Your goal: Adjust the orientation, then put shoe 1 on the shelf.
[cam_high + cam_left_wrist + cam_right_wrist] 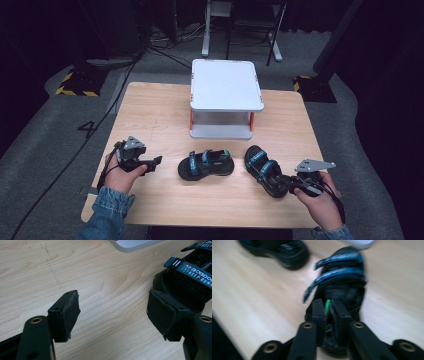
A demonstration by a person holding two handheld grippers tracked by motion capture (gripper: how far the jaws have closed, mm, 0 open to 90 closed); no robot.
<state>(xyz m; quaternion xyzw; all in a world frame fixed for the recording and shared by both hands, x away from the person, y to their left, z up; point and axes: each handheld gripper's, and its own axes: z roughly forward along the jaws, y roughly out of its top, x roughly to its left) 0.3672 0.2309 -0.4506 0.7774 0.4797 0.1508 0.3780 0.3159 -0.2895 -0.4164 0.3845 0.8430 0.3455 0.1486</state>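
Pale wooden table carried two sandals. Lower right of the high view, the right gripper pinched the heel tab of the right sandal, its length running up-left; the left gripper stood spread beside the left sandal.

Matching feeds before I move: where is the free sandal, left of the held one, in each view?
High view: free sandal, table centre, before the white stand.
Left gripper view: sandal upper right; stand top edge.
Right gripper view: sandal top left; stand top edge.
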